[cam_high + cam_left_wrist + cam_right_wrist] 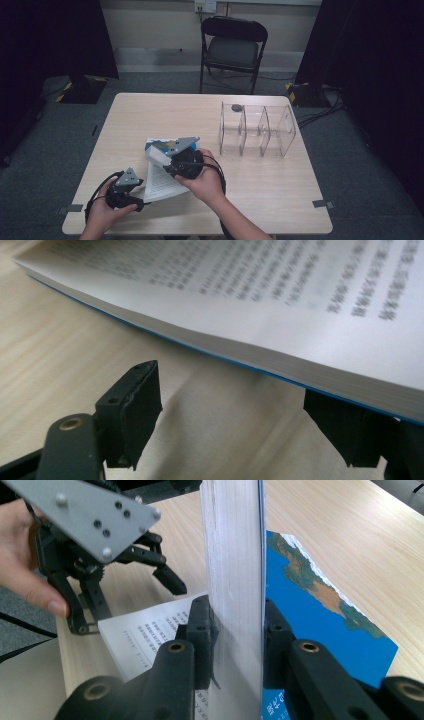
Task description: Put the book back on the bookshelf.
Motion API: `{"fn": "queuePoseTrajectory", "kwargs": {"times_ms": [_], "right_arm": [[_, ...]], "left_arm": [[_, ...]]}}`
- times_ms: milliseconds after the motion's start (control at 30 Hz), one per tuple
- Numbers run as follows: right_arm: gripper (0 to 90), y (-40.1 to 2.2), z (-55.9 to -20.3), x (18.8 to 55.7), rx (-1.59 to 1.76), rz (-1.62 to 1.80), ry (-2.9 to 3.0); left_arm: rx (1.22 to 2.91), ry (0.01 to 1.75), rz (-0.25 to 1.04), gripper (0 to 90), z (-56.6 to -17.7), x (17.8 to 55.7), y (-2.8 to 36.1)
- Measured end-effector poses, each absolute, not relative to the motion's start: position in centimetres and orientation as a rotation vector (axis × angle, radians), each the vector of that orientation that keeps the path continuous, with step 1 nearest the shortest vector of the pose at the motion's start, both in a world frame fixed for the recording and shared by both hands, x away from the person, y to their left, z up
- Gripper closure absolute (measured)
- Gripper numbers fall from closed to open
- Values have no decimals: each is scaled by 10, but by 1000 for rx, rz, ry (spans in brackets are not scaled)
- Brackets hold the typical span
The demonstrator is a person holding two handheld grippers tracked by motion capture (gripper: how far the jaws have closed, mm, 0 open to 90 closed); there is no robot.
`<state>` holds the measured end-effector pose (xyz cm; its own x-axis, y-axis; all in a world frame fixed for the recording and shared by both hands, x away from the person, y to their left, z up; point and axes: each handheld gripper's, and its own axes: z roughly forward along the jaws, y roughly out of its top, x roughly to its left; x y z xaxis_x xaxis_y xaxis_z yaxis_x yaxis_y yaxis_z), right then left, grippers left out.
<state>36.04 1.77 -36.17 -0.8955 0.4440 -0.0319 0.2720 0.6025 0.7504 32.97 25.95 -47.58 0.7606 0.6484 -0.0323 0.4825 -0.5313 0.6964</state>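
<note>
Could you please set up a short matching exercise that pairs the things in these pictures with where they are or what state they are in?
Things:
1. right claw
2. left claw
3. clear divider rack
4. folding chair

States or places:
a. open, at the book's lower corner
b. beyond the table's far edge
c. clamped on a block of the book's pages
d. on the table's far right part

Pairs: 1-c, 2-a, 3-d, 4-b. The book lies open on the table.

Paper book (235, 580), glossy blue cover; pale wood-grain table (280, 195); clear plastic organizer (257, 130).
</note>
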Motion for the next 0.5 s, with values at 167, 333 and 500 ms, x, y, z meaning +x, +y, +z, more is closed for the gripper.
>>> {"fn": "queuePoseTrajectory", "kwargs": {"times_ms": [167, 333, 500], "right_arm": [[729, 17, -362, 360, 578, 1164, 2619], [729, 15, -360, 358, 572, 1162, 2629], [729, 13, -360, 356, 567, 1160, 2633]], "left_arm": [[2186, 844, 318, 218, -464, 332, 262], [2190, 807, 333, 222, -455, 332, 258], [2178, 815, 335, 203, -453, 333, 258]]}}
